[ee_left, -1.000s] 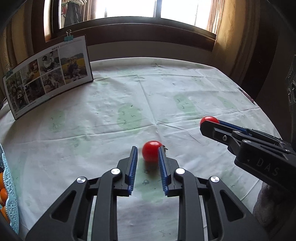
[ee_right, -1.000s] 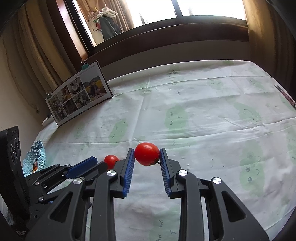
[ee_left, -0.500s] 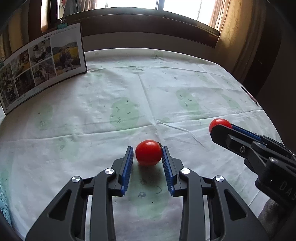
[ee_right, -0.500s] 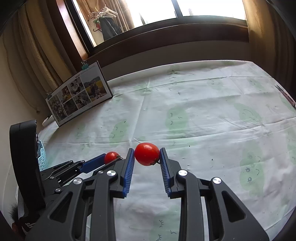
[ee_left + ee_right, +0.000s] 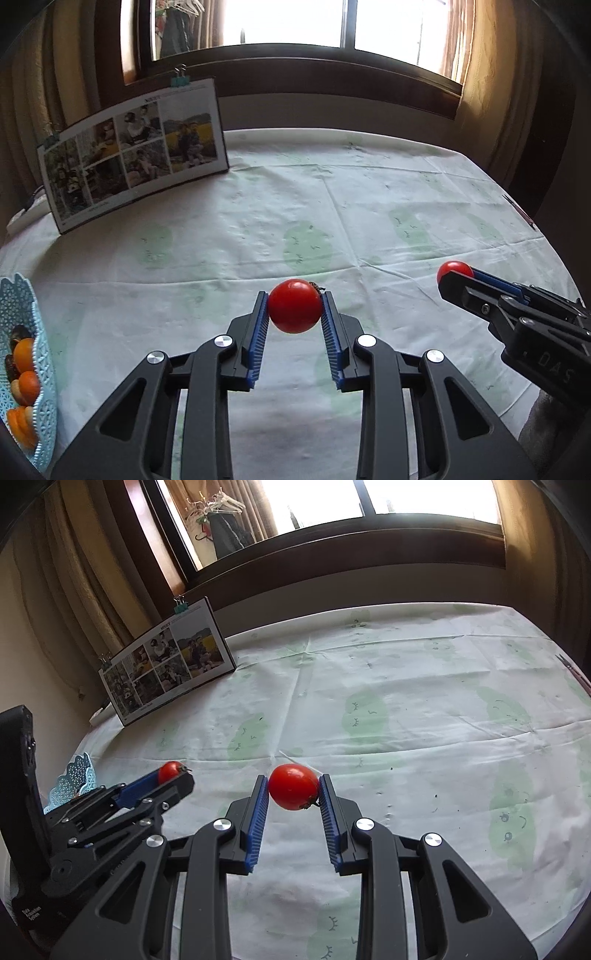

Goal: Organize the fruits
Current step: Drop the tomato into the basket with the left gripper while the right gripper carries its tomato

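We have a tomato clamped in our left gripper and another tomato in our right gripper, so next we carry both to the blue basket.

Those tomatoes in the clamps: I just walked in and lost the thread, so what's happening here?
A person is sorting fruit with two handheld grippers. The left gripper is shut on one tomato, and the right gripper is shut on another tomato, both above the tablecloth. A blue basket holding orange fruit sits at the left edge, likely where they go.
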A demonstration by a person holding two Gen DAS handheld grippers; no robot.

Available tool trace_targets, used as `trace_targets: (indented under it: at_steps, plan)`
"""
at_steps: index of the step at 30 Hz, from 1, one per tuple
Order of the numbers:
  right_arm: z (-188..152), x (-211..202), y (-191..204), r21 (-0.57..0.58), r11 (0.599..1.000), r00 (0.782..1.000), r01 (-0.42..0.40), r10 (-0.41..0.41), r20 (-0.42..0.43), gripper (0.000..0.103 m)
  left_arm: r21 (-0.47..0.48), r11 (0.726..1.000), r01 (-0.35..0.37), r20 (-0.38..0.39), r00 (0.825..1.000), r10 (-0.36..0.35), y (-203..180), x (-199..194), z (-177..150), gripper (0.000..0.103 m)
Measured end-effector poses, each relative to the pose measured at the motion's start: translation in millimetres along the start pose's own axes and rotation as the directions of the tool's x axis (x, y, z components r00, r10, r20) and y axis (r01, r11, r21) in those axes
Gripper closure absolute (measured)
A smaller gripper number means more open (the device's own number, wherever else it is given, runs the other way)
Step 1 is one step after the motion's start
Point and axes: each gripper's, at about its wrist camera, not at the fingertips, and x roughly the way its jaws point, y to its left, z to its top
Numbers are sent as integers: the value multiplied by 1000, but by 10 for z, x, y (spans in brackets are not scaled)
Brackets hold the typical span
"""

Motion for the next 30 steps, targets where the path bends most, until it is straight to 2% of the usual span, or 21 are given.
trace_targets:
  at_steps: [8,15,20,30]
  plan:
    - [-84,18,248,-63,998,999,-24,22,-23,75,-46,992,-116,91,989,120,404,-388,-50,74]
    - [-119,3,545,-98,993,997,-67,64,-33,75,-114,979,-171,127,975,185,800,-644,-123,74]
    - [-131,17,810,-133,986,995,-98,93,-43,75,-155,965,-212,140,962,234,1056,-776,-186,74]
    - [-167,105,1467,-220,959,983,-181,167,-81,75,-241,931,-275,121,943,310,1592,-939,-381,74]
